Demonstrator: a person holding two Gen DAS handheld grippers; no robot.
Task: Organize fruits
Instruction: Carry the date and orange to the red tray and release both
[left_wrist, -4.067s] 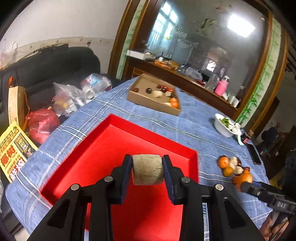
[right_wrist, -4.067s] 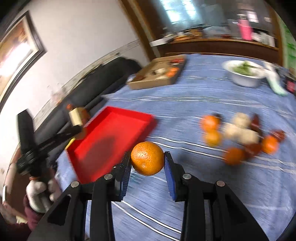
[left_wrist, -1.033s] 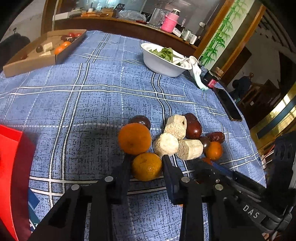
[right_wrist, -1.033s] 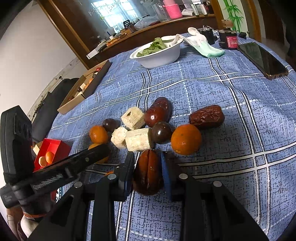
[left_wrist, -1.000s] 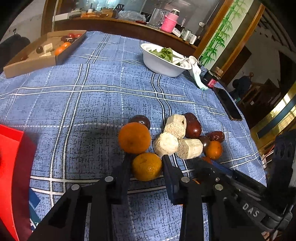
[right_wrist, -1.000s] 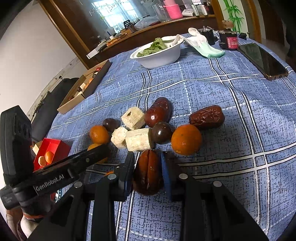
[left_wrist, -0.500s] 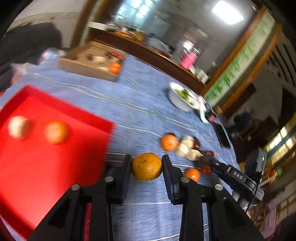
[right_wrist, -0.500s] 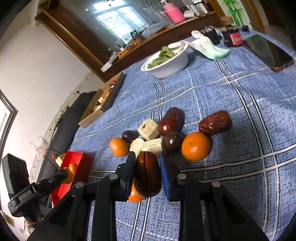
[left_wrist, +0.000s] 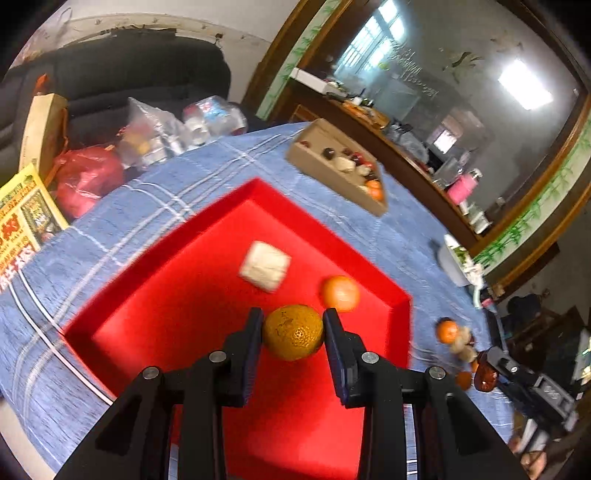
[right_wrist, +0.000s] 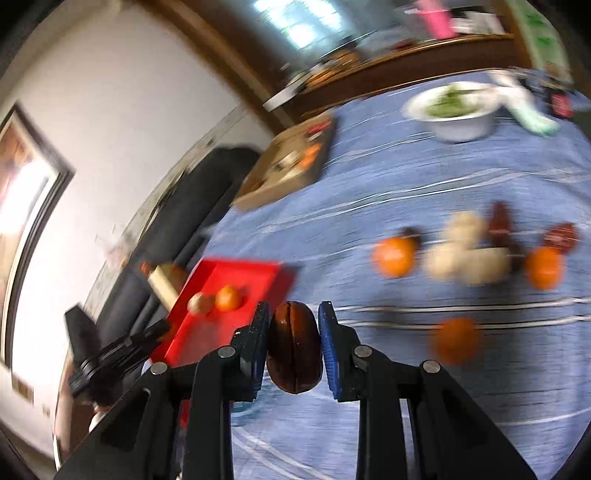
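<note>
My left gripper (left_wrist: 293, 332) is shut on a dull orange mandarin (left_wrist: 293, 331) and holds it above the red tray (left_wrist: 155, 288). In the tray lie a pale cut chunk (left_wrist: 264, 266) and an orange mandarin (left_wrist: 340, 293). My right gripper (right_wrist: 293, 343) is shut on a dark brown fruit (right_wrist: 293, 347) above the blue cloth, right of the red tray (right_wrist: 258, 275). A blurred pile of fruits (right_wrist: 469, 254) lies on the cloth beyond, with one loose mandarin (right_wrist: 456, 339) nearer.
A cardboard box with fruits (left_wrist: 340, 173) stands at the far side of the table. A white bowl of greens (right_wrist: 458, 110) is at the back right. Bags (left_wrist: 88, 177) and a dark sofa (left_wrist: 122, 81) lie past the table's left edge.
My left gripper has carried the mandarin from the cloth to over the red tray. My right gripper has lifted the brown fruit and swung left toward the tray.
</note>
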